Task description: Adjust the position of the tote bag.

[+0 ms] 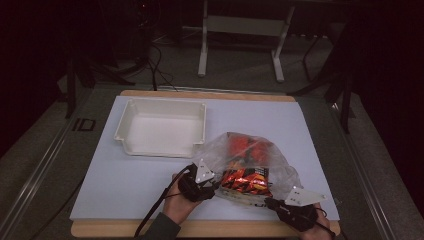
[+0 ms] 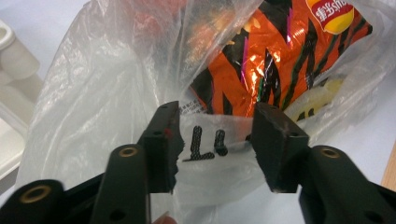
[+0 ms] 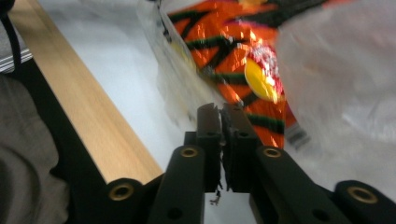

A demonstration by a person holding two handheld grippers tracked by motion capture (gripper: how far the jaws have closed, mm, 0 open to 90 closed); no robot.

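Left gripper open around bag edge, not pinching. Right gripper clamped shut, film between barely visible. Snack packs blurry through plastic, printing cut off.

Dim high view, black from nine through twelve to three o'clock, the sheet palely lit. Gripper views brighter; glare on the foil; motion blur toward three o'clock.

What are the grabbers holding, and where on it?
The right gripper pinches the clear plastic bag by its near edge. The left gripper stands open around the bag's rim, not clamping it.
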